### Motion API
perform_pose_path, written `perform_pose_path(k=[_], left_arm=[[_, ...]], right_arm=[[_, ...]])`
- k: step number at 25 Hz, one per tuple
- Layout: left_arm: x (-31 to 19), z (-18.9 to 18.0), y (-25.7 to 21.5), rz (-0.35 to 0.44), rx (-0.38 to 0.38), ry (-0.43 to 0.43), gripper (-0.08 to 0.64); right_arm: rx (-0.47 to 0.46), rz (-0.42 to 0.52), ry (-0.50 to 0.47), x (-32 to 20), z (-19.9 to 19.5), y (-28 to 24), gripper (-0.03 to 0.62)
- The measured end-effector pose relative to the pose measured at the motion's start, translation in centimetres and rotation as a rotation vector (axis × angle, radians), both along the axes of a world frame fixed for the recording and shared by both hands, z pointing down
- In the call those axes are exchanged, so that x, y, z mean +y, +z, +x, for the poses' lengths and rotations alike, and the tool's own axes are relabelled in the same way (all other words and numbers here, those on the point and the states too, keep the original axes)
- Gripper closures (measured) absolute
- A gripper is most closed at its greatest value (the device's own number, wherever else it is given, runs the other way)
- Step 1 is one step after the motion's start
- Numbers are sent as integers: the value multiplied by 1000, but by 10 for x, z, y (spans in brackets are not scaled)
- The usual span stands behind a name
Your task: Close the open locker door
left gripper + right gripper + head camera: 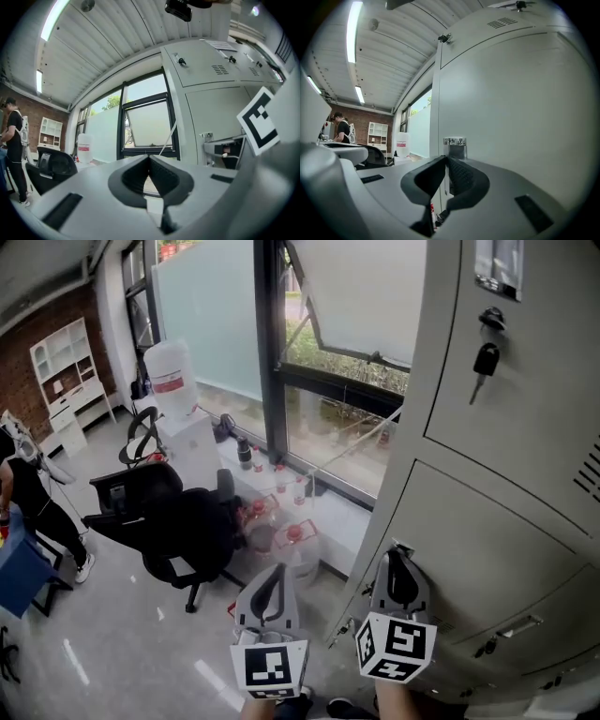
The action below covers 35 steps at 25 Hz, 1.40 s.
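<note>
Held left gripper (275, 570) and right gripper (395, 553) pinched together, empty, the right near pale grey metal locker door (473, 554).

Both grippers are held out level, side by side and pretty close together. The left gripper (274, 568) has its jaws pinched shut at the tips with nothing between them (its own view shows the pads meeting cleanly). The right gripper (395, 551) sits a touch further out, with its jaws also closed and empty.
</note>
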<state>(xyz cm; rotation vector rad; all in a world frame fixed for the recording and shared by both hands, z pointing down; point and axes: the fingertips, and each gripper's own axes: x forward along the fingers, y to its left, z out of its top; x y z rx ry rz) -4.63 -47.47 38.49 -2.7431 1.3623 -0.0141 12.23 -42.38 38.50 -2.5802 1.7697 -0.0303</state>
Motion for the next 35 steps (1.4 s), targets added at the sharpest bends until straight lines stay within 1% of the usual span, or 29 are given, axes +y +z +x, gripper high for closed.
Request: perform_pose_path(k=[4, 8, 11, 15, 20, 25, 28, 35], left_arm=[[-11, 11, 6, -5, -11, 80, 558], [-15, 22, 7, -27, 0, 144, 558], [-16, 29, 9, -17, -8, 199, 558], [-13, 35, 8, -31, 7, 251, 558], [-7, 41, 11, -37, 8, 319, 558], [4, 49, 11, -39, 15, 368, 558], [14, 53, 5, -47, 29, 386, 558], [44, 68, -13, -20, 48, 427, 558]], right_arm=[[13, 5, 44, 0, 1, 1, 555], [15, 30, 63, 1, 1, 1, 555], [35, 47, 75, 3, 0, 1, 555], [81, 49, 94, 8, -7, -3, 555], [94, 63, 134, 20, -16, -3, 555], [110, 96, 208, 47, -14, -8, 555], [129, 98, 254, 67, -7, -12, 555], [135, 97, 330, 118, 13, -19, 558]])
